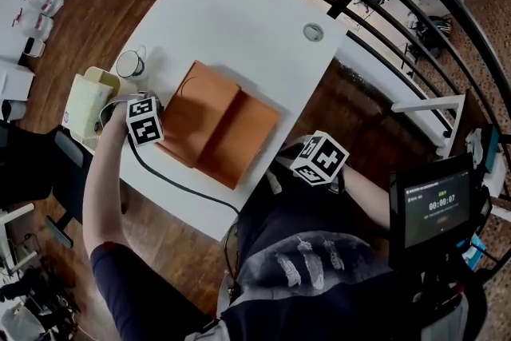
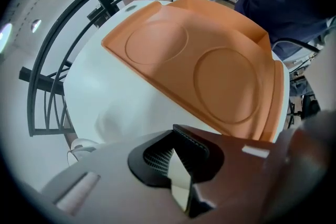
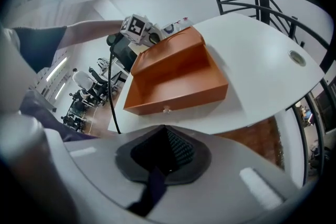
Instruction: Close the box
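Observation:
An orange box (image 1: 227, 128) lies open in the middle of the white table (image 1: 239, 20). In the right gripper view its shallow tray (image 3: 178, 81) faces me with a small knob on its front wall, and the lid (image 3: 168, 47) leans back behind it. The left gripper view shows the lid's outer face (image 2: 210, 60), with two round embossed rings. My left gripper (image 1: 162, 117) is at the lid's left edge, its jaws a small gap apart (image 2: 178, 165) with nothing between them. My right gripper (image 1: 307, 152) hangs off the table's near edge, shut (image 3: 165, 152) and empty.
A mug (image 1: 130, 64) and a cream container (image 1: 88, 100) stand at the table's left edge. A round grommet (image 1: 313, 32) sits at the far right. A black cable (image 1: 184, 188) trails from the left gripper. A black railing (image 1: 399, 4) curves behind, and a screen (image 1: 435, 208) stands at right.

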Available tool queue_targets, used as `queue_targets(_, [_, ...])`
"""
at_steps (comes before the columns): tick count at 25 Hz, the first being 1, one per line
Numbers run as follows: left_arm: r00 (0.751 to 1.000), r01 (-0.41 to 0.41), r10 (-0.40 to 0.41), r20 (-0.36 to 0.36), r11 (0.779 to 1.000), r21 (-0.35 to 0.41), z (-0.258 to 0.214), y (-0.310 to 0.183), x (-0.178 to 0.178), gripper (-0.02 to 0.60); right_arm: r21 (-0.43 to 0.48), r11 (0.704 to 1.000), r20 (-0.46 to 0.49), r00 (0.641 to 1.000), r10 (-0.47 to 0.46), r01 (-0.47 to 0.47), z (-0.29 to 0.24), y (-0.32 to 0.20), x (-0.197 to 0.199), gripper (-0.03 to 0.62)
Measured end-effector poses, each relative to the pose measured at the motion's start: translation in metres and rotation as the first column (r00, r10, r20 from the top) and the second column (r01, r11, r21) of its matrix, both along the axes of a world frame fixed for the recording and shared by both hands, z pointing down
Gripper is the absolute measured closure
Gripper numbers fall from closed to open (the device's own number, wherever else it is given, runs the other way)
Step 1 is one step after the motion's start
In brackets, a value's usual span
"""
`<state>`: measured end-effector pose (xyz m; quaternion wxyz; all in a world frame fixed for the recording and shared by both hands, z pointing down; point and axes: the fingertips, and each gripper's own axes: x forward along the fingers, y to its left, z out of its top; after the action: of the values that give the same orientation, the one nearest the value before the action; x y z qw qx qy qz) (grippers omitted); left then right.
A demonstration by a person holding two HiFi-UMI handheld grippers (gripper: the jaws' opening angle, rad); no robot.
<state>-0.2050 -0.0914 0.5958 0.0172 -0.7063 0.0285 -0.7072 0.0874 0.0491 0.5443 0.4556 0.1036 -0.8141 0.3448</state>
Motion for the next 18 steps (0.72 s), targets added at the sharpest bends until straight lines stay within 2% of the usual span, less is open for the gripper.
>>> queue_targets(5, [0.999,-0.027,0.028,0.022,1.0,-0.006,0.008,-0.004,0.001,0.568,0.009,1.0,-0.045,0.999,-0.022,0.022,0.016,0.004,-0.001,0.589])
queue_targets(12, [0.996,-0.073,0.074,0.055,0.997,-0.025,0.025,-0.008,-0.003,0.568,-0.003,0.998,-0.058,0.997,-0.057,0.057,0.026,0.005,-0.015,0.589])
queue_targets(18, [0.995,-0.077,0.079,0.056,0.996,-0.038,0.027,-0.01,-0.001,0.568,-0.005,0.997,-0.066,0.995,-0.073,0.073,0.029,-0.003,-0.025,0.589])
